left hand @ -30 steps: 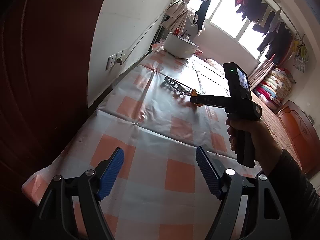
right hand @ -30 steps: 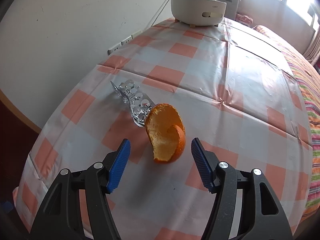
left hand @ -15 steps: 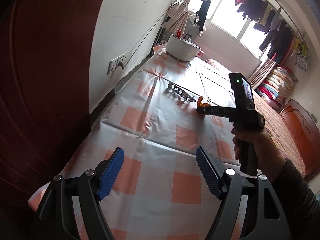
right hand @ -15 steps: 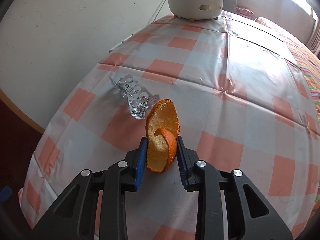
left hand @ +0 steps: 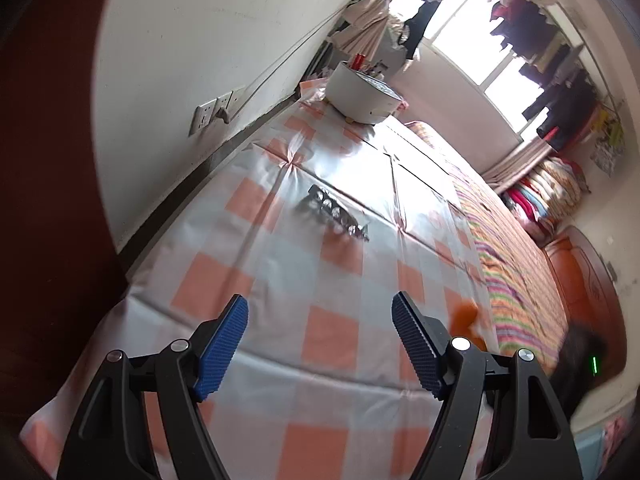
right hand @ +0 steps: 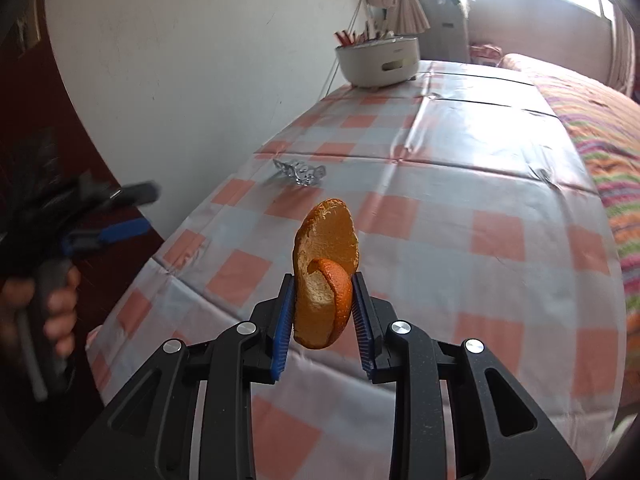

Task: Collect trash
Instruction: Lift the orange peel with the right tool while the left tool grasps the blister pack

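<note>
Left wrist view: the left gripper (left hand: 320, 344) hangs over the near end of the checked tablecloth (left hand: 332, 332), its blue pads wide apart with nothing between them, the same as a second ago. The foil blister strip (left hand: 336, 216) lies on the cloth farther along, between the gripper and the white pot (left hand: 360, 96) at the far end. A second ago the right hand and its gripper stood beside the strip – now only a blurred bit of orange peel (left hand: 466, 316) shows at the cloth's right edge, close to the left gripper's right finger, and a dark blurred shape with a green light sits lower right.

Right wrist view: the right gripper (right hand: 323, 312) is clenched on the orange peel (right hand: 324, 280). A second ago its pads were apart with the peel lying on the cloth, touching the strip; they closed on it, and now the peel is lifted clear of the cloth – upright between the pads. The strip (right hand: 300, 171) remains on the cloth, well apart from the peel, toward the pot (right hand: 378, 62). At the left edge, blurred, a hand (right hand: 56, 316) holds the left gripper (right hand: 120, 212).
</note>
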Motion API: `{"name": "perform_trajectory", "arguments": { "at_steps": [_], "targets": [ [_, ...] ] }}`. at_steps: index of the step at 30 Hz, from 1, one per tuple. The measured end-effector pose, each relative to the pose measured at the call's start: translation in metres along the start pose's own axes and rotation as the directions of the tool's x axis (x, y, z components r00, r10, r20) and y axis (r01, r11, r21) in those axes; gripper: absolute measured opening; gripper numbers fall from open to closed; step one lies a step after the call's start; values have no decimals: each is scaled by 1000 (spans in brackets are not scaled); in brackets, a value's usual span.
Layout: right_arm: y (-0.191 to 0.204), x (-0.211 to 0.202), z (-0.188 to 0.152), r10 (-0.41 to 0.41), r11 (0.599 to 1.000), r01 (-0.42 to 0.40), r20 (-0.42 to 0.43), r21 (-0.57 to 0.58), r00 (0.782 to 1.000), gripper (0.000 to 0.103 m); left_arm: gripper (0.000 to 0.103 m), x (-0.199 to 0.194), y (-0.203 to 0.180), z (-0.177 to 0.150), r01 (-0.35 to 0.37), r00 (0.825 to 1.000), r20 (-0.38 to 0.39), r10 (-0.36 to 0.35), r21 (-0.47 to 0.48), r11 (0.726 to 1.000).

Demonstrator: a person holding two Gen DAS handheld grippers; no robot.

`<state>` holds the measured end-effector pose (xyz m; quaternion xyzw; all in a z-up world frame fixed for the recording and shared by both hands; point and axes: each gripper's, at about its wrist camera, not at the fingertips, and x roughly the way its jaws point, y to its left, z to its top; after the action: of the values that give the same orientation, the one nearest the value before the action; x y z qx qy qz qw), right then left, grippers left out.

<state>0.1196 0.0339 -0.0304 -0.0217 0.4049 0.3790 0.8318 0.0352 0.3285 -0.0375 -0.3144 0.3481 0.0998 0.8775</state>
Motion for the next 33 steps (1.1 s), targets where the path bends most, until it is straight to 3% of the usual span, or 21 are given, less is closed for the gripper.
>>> {"name": "perform_trajectory", "arguments": {
  "at_steps": [3, 7, 12, 18, 26, 30, 33],
  "targets": [
    [-18, -29, -19, -3, 999, 2, 41, 34, 999, 27, 72, 22, -14, 20, 13, 1000, -17, -14, -46, 999],
    [-33, -48, -33, 8, 997, -15, 83, 79, 997, 27, 72, 53, -44, 45, -64, 998, -5, 64, -48, 997],
    [-38, -69, -35, 36, 992, -52, 132, 115, 991, 28, 72, 100, -60, 65, -164, 985, -68, 159, -81, 983],
    [-30, -69, -38, 81, 986, -101, 150, 134, 985, 28, 72, 140, -76, 77, -333, 940, -90, 330, -24, 943],
    [-34, -100, -42, 113, 981, -141, 198, 135, 974, 30, 72, 179, -75, 81, -455, 881, -150, 449, -6, 890],
    [-39, -113, -44, 101, 982, -133, 221, 134, 970, 30, 55, 196, -73, 81, -487, 854, -205, 479, 11, 873],
    [-43, -122, -47, 98, 981, -134, 240, 138, 966, 30, 52, 205, -75, 80, -506, 839, -213, 501, 38, 862]
  ]
}}
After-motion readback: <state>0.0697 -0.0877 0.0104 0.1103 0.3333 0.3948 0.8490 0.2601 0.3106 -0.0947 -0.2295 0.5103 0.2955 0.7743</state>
